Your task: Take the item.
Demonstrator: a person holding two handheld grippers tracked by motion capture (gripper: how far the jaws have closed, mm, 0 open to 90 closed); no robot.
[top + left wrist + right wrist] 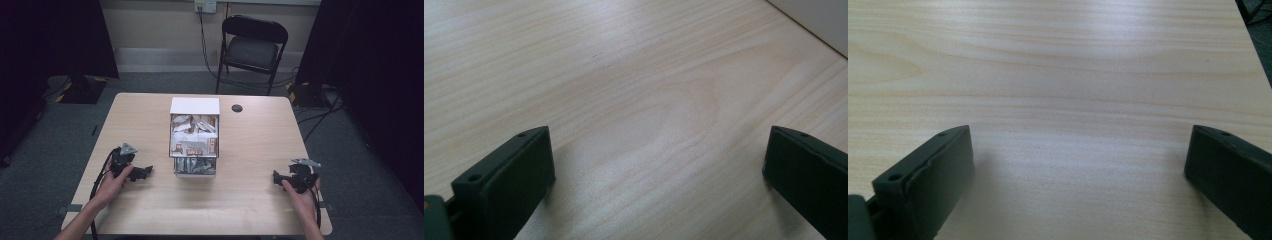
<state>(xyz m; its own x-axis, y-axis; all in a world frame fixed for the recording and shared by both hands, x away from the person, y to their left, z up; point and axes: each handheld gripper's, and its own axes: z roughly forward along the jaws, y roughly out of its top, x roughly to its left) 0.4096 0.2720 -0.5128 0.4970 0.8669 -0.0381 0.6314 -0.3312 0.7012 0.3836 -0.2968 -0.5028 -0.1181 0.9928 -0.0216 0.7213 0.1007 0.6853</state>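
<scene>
Plainly, each hand-held gripper — left (145,173), right (276,176) — gapes wide, empty, seemingly resting on the table (250,150).

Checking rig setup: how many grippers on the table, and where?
2. The left gripper rests near the table's front left, the right gripper near its front right, either side of the packet-filled box. Both stand open, holding nothing.

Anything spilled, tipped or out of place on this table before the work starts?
Nothing stands out. The box of packets sits upright mid-table, its contents crammed in untidily but none spilled onto the table. Both tongs, left and right, are open over bare wood, apart from the box.
</scene>
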